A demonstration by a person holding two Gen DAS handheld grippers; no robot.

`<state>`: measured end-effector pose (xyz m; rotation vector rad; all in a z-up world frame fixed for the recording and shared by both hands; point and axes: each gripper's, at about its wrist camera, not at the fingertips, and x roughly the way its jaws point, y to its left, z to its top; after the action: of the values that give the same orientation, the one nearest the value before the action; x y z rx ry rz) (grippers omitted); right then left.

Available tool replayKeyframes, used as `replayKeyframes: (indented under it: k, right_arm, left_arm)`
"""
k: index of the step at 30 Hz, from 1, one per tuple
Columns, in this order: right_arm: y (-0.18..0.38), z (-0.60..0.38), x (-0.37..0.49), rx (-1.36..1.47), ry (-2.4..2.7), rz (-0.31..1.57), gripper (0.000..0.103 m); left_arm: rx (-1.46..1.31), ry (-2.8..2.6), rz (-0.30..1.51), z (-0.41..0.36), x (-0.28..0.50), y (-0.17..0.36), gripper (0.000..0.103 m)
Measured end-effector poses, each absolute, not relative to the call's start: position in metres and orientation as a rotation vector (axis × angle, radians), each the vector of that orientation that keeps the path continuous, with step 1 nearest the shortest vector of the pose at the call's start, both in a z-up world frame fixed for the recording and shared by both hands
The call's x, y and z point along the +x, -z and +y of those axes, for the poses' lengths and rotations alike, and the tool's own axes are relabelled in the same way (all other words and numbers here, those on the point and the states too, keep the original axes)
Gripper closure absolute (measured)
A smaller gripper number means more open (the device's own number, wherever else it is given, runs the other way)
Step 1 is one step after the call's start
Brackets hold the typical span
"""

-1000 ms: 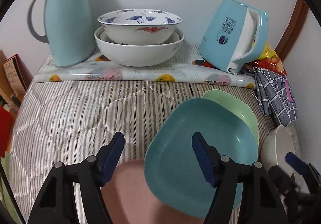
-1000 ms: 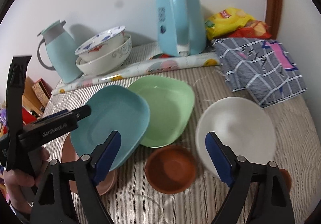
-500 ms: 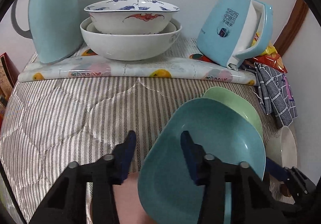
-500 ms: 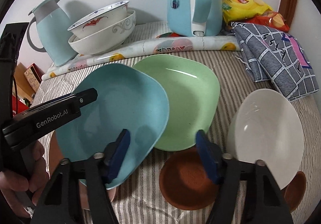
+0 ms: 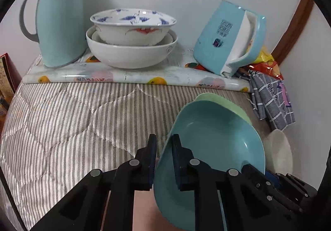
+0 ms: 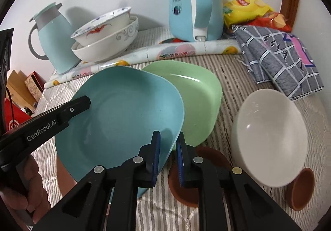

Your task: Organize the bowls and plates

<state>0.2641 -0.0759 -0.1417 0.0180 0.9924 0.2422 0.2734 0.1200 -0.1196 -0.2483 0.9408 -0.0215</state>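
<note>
Blue plate (image 6: 124, 110) tilted, both grippers clamped on rim: left gripper (image 5: 164, 160), right gripper (image 6: 167, 158); overlaps green plate (image 6: 196, 96).

Teal plate (image 6: 124, 115) tilted, overlapping green plate (image 6: 196, 102), white bowl (image 6: 269, 137) tipped at right, two brown saucers (image 6: 184, 187) near, stacked bowls (image 6: 103, 38) far left.

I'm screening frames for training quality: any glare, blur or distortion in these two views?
Left wrist view: strong fisheye bending with dark corners; the thermos and kettle lean outward; the left gripper looks sharp. Right wrist view: the same curvature; a glare streak on the green plate, highlights in the white bowl, whose lower rim looks slightly smeared.
</note>
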Motion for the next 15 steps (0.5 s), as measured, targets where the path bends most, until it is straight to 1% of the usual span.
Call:
replayKeyframes:
  k: [15]
  right_arm:
    - [0.094, -0.112, 0.206, 0.041, -0.194, 0.894, 0.089]
  left_arm:
    - [-0.233, 0.07, 0.865, 0.085, 0.223, 0.071, 0.089]
